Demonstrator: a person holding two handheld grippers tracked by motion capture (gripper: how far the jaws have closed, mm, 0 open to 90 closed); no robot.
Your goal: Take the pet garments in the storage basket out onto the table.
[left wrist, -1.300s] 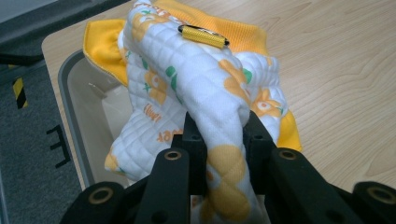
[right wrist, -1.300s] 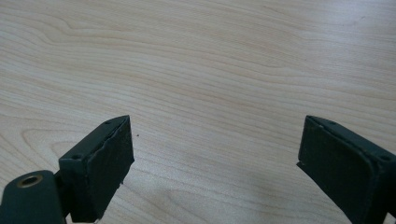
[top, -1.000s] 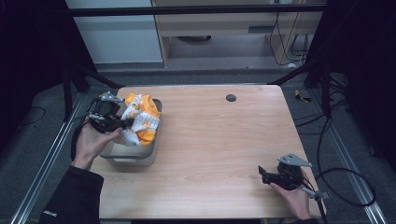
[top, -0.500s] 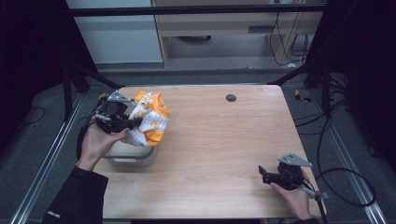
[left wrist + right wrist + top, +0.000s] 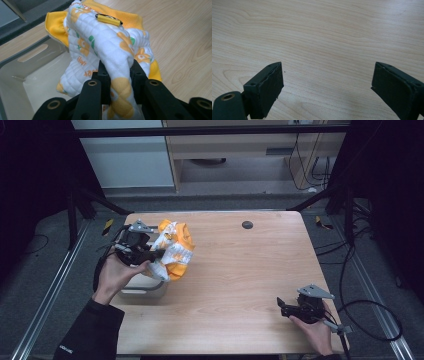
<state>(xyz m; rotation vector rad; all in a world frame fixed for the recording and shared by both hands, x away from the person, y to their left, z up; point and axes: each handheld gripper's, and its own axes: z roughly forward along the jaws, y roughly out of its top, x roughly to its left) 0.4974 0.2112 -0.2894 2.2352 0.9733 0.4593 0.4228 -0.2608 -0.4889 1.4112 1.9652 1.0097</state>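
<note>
Here the left gripper [image 5: 150,254] clamps a quilted white and orange cloth [image 5: 172,251], lifted clear of the grey bin [image 5: 145,287] and hanging over its right rim and the wooden table [image 5: 240,270]. Setting it down seems left. The right gripper [image 5: 287,307] rests wide apart, holding nothing, near the table's front right.

Even overhead light falls soft and shadowless on the pale wooden tabletop [image 5: 240,270] while the surrounding floor sinks into darkness, and in both close views the black tool jaws blur at the bottom edge.
</note>
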